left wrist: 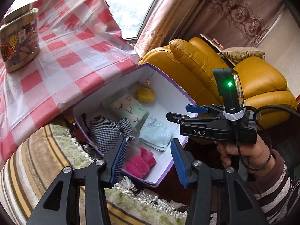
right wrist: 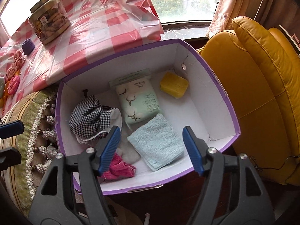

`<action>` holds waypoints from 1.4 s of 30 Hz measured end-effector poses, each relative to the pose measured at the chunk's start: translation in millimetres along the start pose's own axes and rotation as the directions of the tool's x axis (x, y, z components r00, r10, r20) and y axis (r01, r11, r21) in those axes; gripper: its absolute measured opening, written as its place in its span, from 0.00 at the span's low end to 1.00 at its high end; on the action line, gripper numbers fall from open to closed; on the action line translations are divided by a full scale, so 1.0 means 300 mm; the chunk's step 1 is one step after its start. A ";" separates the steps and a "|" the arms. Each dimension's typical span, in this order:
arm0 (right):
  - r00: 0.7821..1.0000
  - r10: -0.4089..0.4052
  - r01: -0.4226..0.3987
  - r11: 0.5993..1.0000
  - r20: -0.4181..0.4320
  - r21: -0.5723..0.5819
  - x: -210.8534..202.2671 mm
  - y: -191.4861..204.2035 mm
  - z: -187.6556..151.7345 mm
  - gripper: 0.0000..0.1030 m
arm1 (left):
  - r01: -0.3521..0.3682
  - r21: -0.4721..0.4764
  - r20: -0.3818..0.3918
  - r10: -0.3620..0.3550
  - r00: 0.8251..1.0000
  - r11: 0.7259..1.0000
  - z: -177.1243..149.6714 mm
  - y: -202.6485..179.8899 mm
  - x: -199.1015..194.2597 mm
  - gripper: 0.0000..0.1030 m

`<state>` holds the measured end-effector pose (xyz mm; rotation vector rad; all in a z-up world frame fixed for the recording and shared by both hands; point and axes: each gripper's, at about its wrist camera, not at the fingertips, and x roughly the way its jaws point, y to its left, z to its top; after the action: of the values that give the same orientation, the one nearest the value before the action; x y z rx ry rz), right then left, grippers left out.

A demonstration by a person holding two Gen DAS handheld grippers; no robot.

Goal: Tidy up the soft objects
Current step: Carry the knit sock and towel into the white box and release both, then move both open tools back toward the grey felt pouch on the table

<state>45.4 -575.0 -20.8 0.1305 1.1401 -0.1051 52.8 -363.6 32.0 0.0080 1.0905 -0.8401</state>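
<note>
Soft things lie in the box (right wrist: 227, 101), a purple-edged carton with white walls, standing between a striped cushion (right wrist: 22, 123) and a yellow armchair (right wrist: 262, 97).

Right gripper (right wrist: 151, 148): jaws stand apart over the box, nothing between the blue pads, no contact with anything. Directly beneath it lies the blue towel (right wrist: 156, 141), folded flat on the box floor. The left pad partly hides the pink knit item (right wrist: 120, 169) in the near corner; what it is exactly cannot be made out, possibly a glove or sock.

Left gripper (left wrist: 148, 162): jaws partly spread, empty, held above the near edge of the box. In its view the right gripper is at the right side, held by a hand (left wrist: 241, 150) in a striped sleeve (left wrist: 277, 193).

Further in the box: checked cloth (right wrist: 88, 117) against the left wall, bunched up; pack of cotton pads (right wrist: 136, 99) in the middle, touching the towel's far edge; yellow sponge (right wrist: 174, 84) in the far right corner, apart from the rest.

Outside the box: table with a red-and-white checked cover (right wrist: 97, 37) behind it, bearing a jar (right wrist: 49, 25), a small purple item (right wrist: 28, 46) and a pile of pink and orange soft things (right wrist: 14, 73) at its left edge.
</note>
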 end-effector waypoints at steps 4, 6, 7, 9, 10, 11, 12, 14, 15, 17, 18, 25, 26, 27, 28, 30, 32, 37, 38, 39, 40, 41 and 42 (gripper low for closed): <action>0.999 0.015 -0.015 1.000 0.035 -0.009 -0.022 0.038 0.019 0.75 | -0.007 -0.023 0.023 0.008 1.000 1.000 -0.004 0.038 -0.024 0.49; 0.998 0.022 -0.021 1.000 0.061 -0.016 -0.035 0.063 0.031 0.78 | -0.015 -0.042 0.040 0.016 0.999 0.999 -0.007 0.062 -0.045 0.49; 0.997 0.027 -0.025 0.999 0.072 -0.024 -0.041 0.080 0.038 0.80 | -0.020 -0.051 0.049 0.022 0.999 0.998 -0.009 0.073 -0.053 0.49; 0.995 0.028 -0.024 0.999 0.092 -0.045 -0.050 0.118 0.054 0.82 | -0.040 -0.072 0.068 0.045 0.997 0.997 -0.016 0.104 -0.079 0.49; 0.994 0.030 -0.024 0.998 0.102 -0.058 -0.056 0.137 0.062 0.82 | -0.050 -0.081 0.076 0.056 0.996 0.995 -0.019 0.119 -0.092 0.49; 0.993 0.032 -0.023 0.997 0.114 -0.073 -0.063 0.158 0.069 0.83 | -0.067 -0.092 0.089 0.075 0.993 0.994 -0.023 0.135 -0.108 0.49; 0.991 0.032 -0.021 0.996 0.129 -0.086 -0.071 0.182 0.076 0.85 | -0.087 -0.101 0.103 0.097 0.990 0.991 -0.027 0.152 -0.128 0.49; 0.986 0.024 -0.007 0.995 0.163 -0.102 -0.089 0.230 0.090 0.90 | -0.110 -0.124 0.124 0.126 0.984 0.986 -0.036 0.187 -0.164 0.49; 0.984 0.017 0.002 0.994 0.177 -0.108 -0.098 0.251 0.096 0.91 | -0.120 -0.139 0.132 0.138 0.982 0.983 -0.043 0.207 -0.182 0.49; 0.979 0.004 0.022 0.992 0.203 -0.124 -0.114 0.295 0.110 0.91 | -0.140 -0.168 0.146 0.165 0.975 0.976 -0.056 0.249 -0.215 0.53; 0.976 -0.007 0.037 0.990 0.219 -0.135 -0.122 0.322 0.118 0.92 | -0.150 -0.188 0.156 0.180 0.971 0.971 -0.066 0.276 -0.237 0.56; 0.945 0.066 0.017 0.968 0.320 -0.252 -0.171 0.494 0.156 0.92 | -0.237 -0.354 0.212 0.324 0.922 0.905 -0.162 0.476 -0.402 0.64; 0.945 0.089 -0.003 0.965 0.316 -0.262 -0.171 0.514 0.163 0.92 | -0.251 -0.379 0.214 0.348 0.913 0.891 -0.176 0.501 -0.422 0.64; 0.944 0.119 -0.031 0.961 0.309 -0.275 -0.171 0.537 0.170 0.92 | -0.267 -0.409 0.215 0.377 0.901 0.873 -0.192 0.533 -0.449 0.65; 0.942 0.151 -0.060 0.955 0.301 -0.289 -0.172 0.562 0.175 0.92 | -0.278 -0.436 0.216 0.399 0.891 0.856 -0.206 0.562 -0.471 0.65; 0.939 0.188 -0.093 0.945 0.287 -0.314 -0.174 0.613 0.178 0.92 | -0.293 -0.505 0.215 0.447 0.868 0.812 -0.243 0.631 -0.521 0.65; 0.940 0.216 -0.120 0.934 0.265 -0.336 -0.167 0.670 0.185 0.92 | -0.303 -0.568 0.213 0.493 0.844 0.765 -0.279 0.693 -0.567 0.65; 0.933 0.285 -0.179 0.898 0.219 -0.403 -0.144 0.812 0.183 0.92 | -0.298 -0.713 0.207 0.597 0.775 0.634 -0.374 0.835 -0.686 0.75; 0.932 0.296 -0.188 0.888 0.209 -0.419 -0.137 0.841 0.183 0.92 | -0.300 -0.725 0.204 0.610 0.766 0.619 -0.388 0.847 -0.701 0.76; 0.931 0.305 -0.196 0.881 0.199 -0.430 -0.131 0.871 0.182 0.92 | -0.301 -0.738 0.201 0.622 0.757 0.604 -0.398 0.868 -0.714 0.77; 0.929 0.321 -0.214 0.873 0.185 -0.439 -0.123 0.901 0.184 0.92 | -0.300 -0.750 0.196 0.632 0.750 0.590 -0.406 0.889 -0.726 0.79; 0.925 0.337 -0.233 0.865 0.172 -0.445 -0.118 0.924 0.186 0.92 | -0.299 -0.757 0.194 0.638 0.746 0.581 -0.414 0.896 -0.733 0.79; 0.922 0.354 -0.252 0.856 0.156 -0.452 -0.109 0.955 0.190 0.92 | -0.296 -0.767 0.191 0.642 0.742 0.570 -0.420 0.914 -0.741 0.80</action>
<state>126.1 -300.4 46.7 -0.0897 0.8691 0.4058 77.7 10.5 38.0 -0.4942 0.8227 0.1411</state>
